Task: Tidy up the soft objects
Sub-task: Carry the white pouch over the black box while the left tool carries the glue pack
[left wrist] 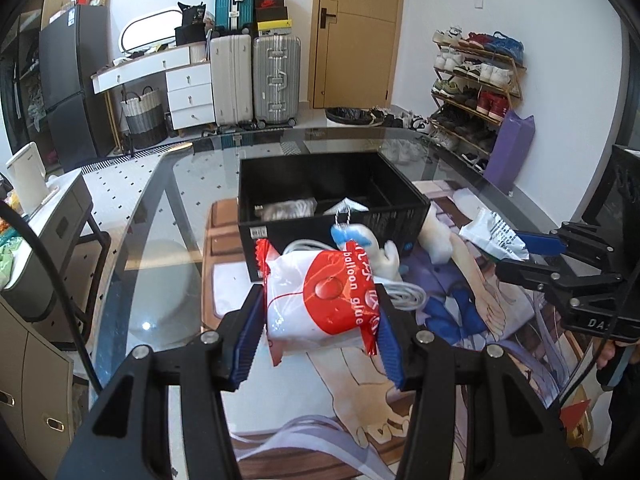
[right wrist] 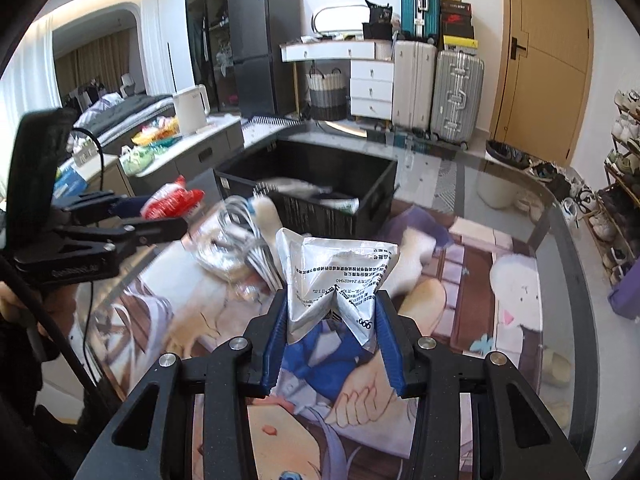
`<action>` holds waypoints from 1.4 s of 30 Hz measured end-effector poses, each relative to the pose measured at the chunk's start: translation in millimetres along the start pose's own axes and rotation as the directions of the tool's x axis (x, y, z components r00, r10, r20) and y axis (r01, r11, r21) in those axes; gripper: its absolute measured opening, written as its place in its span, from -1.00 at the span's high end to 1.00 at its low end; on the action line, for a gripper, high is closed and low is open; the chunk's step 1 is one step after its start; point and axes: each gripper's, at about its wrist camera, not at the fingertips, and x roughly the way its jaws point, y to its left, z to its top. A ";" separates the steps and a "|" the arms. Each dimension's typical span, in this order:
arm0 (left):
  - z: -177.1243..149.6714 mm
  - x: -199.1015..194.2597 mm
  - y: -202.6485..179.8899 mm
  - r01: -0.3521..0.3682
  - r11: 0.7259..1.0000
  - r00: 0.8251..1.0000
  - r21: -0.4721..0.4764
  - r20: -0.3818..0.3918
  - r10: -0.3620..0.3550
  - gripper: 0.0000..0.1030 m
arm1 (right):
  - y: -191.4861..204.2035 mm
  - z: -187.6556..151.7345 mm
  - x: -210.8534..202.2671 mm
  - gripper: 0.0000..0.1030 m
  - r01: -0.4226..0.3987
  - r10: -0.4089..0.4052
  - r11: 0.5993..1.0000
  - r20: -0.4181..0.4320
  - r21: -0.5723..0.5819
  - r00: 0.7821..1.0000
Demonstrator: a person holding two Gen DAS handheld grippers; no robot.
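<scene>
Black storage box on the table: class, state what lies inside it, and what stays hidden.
Inside the black storage box, the left wrist view shows a clear bag of white material and a white packet, split by a divider. The near wall covers the box floor and anything lower.

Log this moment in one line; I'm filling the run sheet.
left gripper: holds red-white packet | right gripper: holds silver packet | black bin: ahead

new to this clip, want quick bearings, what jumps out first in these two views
First, each tool is clamped on a packet: the left tool grips a red-and-white balloon glue bag, and the right tool pinches a crumpled silver pouch. Just beyond them a black bin sits on the glass table, with a white plush toy and a coiled white cable lying in front of it.
</scene>
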 end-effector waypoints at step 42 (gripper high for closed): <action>61.6 4.4 15.9 -0.052 0.999 0.993 -0.010 0.110 0.052 0.02 | -6.7 91.2 -17.3 0.19 -0.037 0.037 0.999 0.192 -0.006 0.981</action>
